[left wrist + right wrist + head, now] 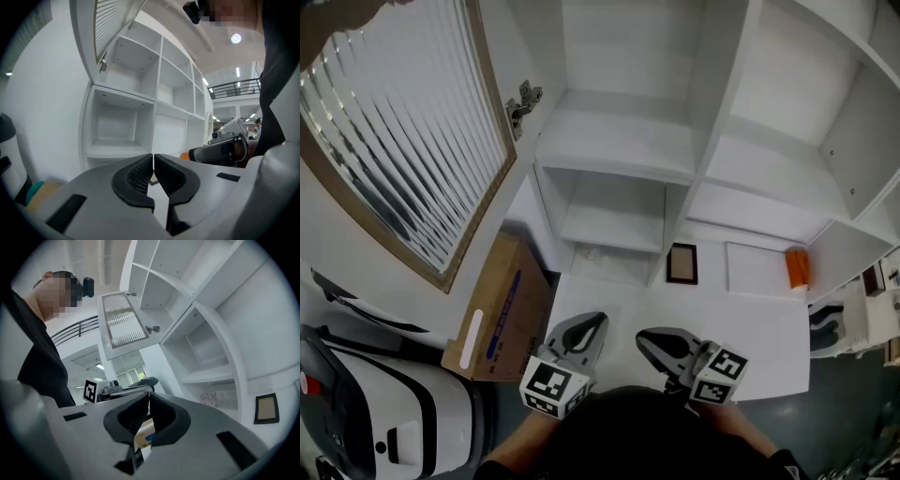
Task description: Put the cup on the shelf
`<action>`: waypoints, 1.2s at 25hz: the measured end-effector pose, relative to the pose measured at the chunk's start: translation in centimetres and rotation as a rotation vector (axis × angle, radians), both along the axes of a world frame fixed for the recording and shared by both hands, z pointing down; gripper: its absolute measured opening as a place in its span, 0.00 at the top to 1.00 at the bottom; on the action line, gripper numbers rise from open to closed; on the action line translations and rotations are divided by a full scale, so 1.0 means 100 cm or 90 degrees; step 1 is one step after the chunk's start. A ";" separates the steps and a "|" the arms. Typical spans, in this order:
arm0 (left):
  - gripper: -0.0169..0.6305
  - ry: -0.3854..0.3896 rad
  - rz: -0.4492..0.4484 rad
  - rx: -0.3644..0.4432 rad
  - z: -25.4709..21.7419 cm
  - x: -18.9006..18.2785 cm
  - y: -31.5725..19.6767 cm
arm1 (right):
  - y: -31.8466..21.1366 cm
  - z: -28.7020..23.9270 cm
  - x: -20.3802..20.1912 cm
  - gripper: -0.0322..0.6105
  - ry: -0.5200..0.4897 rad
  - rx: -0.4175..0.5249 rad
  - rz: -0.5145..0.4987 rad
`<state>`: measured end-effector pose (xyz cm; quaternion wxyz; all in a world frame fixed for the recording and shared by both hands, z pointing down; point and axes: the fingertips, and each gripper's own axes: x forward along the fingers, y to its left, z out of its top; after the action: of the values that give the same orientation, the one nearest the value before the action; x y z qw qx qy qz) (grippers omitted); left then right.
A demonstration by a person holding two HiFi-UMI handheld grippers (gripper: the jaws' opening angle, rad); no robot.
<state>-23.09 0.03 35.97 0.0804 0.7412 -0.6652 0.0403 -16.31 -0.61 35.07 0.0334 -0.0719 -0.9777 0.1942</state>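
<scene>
The shelf [698, 141] ahead of my grippers is smooth, matte white board, cut into square and oblong open compartments with sharp edges. A slatted door [403, 141] with thin pale louvres in a wooden frame swings out beyond my left gripper [596, 321]. To that gripper's left lies a cardboard box [502, 309], plain brown with a white strip and a blue one on its top. Beyond my right gripper [643, 337] a small dark picture frame [682, 263] rests on the white tabletop [759, 328]. Further right sits a small orange block [797, 267].

The cup [208, 399] is clear and round-walled, with small dark dots on it. It stands in the lowest compartment of the shelf, ahead of my right gripper and to its right, well apart from both grippers.

Both grippers are grey moulded plastic with rounded shells. Each has black ribbed pads [138, 176] and a white marker cube [553, 386] printed with black squares. My left gripper [153, 157] is clenched: the pad tips meet and nothing sits between them. My right gripper [149, 397] is also closed tip to tip and grasps nothing. The box shows only through the gap behind its pads. Neither gripper touches the shelf or the cup.
</scene>
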 end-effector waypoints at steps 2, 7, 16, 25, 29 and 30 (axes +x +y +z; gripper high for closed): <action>0.94 0.005 -0.010 0.001 -0.001 -0.006 0.002 | 0.000 -0.001 -0.001 0.92 -0.002 0.003 0.001; 0.94 -0.001 -0.008 0.014 -0.008 -0.012 0.005 | -0.004 -0.007 -0.004 0.92 -0.014 0.014 0.008; 0.94 -0.015 0.013 0.036 -0.021 -0.013 -0.004 | -0.013 -0.016 -0.010 0.92 -0.040 0.051 0.019; 0.94 -0.014 0.034 0.037 -0.024 -0.009 -0.010 | -0.017 -0.017 -0.009 0.93 -0.034 0.074 0.032; 0.94 0.003 0.029 0.030 -0.021 -0.007 -0.008 | -0.015 -0.013 -0.006 0.93 -0.027 0.073 0.036; 0.94 0.005 0.029 0.028 -0.019 -0.006 -0.007 | -0.015 -0.013 -0.005 0.93 -0.026 0.073 0.037</action>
<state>-23.69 -0.64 34.05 0.0659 0.7577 -0.6488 0.0243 -16.81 -2.11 33.78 0.0121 -0.0452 -0.9894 0.1376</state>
